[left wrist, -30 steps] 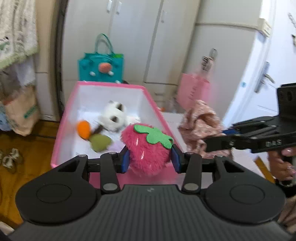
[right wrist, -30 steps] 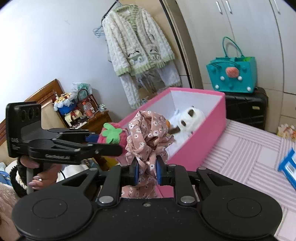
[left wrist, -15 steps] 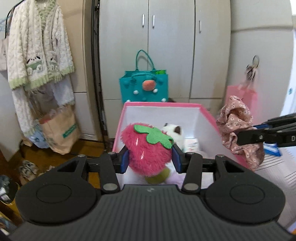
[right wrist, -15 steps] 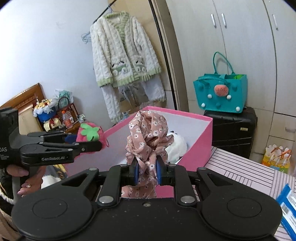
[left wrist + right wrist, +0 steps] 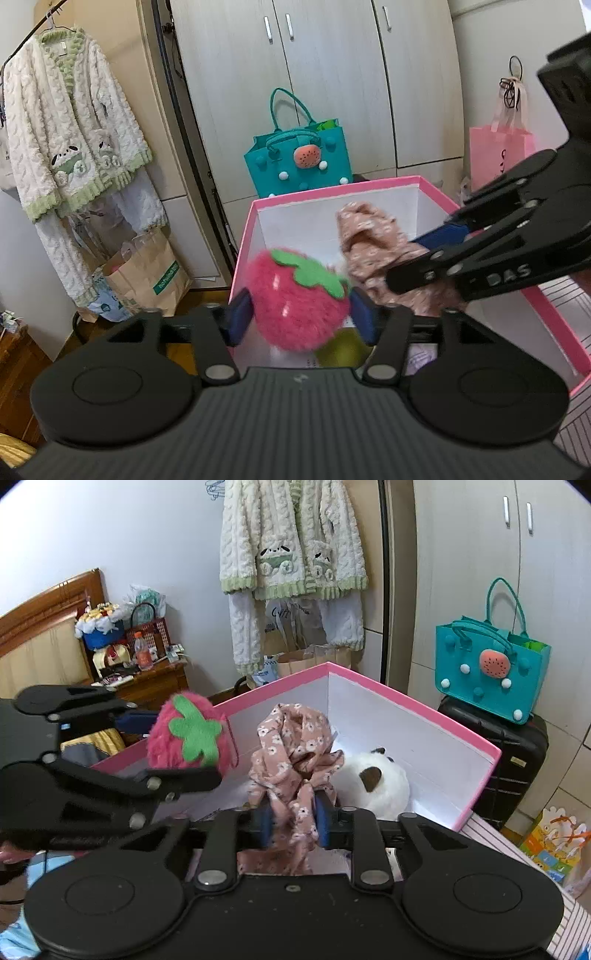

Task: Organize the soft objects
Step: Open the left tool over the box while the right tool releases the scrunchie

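Since both toys belong in the pink box [image 5: 436, 180], I hold the left gripper [image 5: 300, 315] pinching the strawberry plush [image 5: 295, 299] and the right gripper [image 5: 291, 818] pinching the floral cloth [image 5: 295, 746] above it.

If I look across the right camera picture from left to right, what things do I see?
Headboard → strawberry plush → floral cloth → panda plush → teal bag.

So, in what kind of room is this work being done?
Most likely a bedroom in a home: a wooden headboard stands at the left, a fluffy pyjama set hangs from a rail, and tall wardrobe doors fill the back wall.
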`<state>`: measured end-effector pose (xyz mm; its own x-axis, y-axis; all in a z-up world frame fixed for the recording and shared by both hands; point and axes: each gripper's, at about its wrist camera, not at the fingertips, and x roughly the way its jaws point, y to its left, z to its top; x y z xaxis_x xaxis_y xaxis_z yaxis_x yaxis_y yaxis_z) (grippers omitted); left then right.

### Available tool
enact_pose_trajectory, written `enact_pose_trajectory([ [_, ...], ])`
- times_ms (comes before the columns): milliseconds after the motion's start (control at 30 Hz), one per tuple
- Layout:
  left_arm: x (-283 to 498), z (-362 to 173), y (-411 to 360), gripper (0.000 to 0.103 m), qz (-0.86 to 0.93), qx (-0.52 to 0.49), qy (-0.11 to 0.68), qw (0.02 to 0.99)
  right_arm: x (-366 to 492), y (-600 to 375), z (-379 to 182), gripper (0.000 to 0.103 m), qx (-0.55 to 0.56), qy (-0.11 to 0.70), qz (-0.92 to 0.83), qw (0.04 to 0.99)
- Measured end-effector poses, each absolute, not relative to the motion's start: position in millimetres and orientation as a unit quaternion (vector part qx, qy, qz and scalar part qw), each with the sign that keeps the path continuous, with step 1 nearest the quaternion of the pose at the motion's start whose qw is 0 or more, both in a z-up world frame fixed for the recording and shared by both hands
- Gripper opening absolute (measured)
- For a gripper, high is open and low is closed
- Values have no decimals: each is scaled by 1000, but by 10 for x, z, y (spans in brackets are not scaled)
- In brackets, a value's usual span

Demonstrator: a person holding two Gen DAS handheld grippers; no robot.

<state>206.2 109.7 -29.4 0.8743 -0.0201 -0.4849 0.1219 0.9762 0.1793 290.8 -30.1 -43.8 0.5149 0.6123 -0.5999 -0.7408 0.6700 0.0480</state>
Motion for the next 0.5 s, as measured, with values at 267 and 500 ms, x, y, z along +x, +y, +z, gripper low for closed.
enact_pose_trajectory([
  [267, 1851, -135, 1161, 79, -39, 79, 214, 973, 2775, -386, -338, 45, -85, 280, 390, 873],
  [500, 1668, 21, 1184, 81, -74, 48, 217, 972, 2492, -630, -214, 47, -69, 277, 373, 883],
])
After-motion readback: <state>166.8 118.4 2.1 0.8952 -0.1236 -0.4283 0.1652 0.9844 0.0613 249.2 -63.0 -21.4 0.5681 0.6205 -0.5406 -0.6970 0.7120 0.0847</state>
